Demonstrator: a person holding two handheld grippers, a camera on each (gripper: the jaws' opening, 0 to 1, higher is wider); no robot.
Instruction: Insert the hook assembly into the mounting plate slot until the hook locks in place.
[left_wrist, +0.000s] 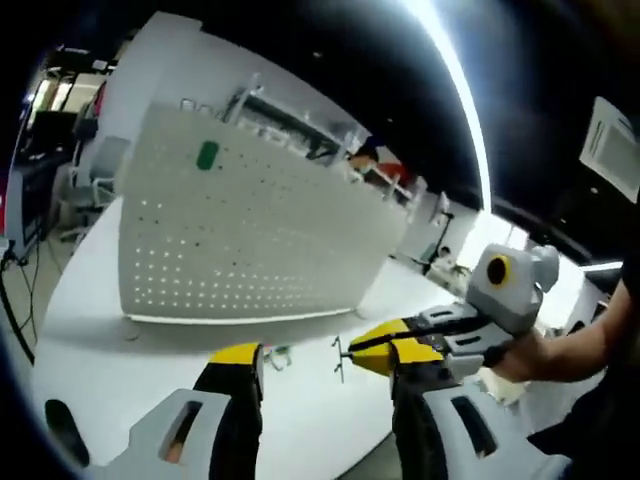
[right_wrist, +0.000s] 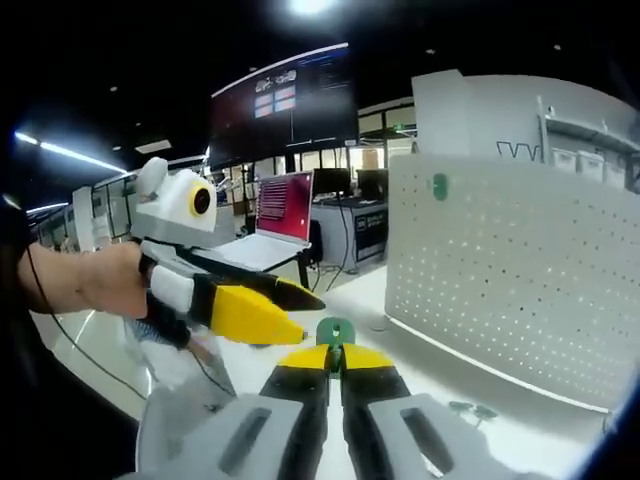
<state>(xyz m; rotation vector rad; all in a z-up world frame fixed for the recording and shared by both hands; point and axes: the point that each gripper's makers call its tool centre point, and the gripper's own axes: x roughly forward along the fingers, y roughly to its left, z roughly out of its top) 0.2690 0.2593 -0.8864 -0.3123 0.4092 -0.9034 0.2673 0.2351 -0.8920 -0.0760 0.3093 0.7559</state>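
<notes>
Right gripper (right_wrist: 335, 356) was clenched on the green hook (right_wrist: 335, 332), near the white pegboard (right_wrist: 510, 270). Left gripper (left_wrist: 325, 365) stood released, jaws apart.

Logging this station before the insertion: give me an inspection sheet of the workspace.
Surface: white table.
Job's things: upright white pegboard with a green hook mounted near its top; a second green hook held at the right gripper's tips.
Clutter: small green pieces by the pegboard's foot.
Grippers: left gripper open; right gripper shut on the hook.
Cables: black cable off the table edge.
Surroundings: open laptop, office desks.
</notes>
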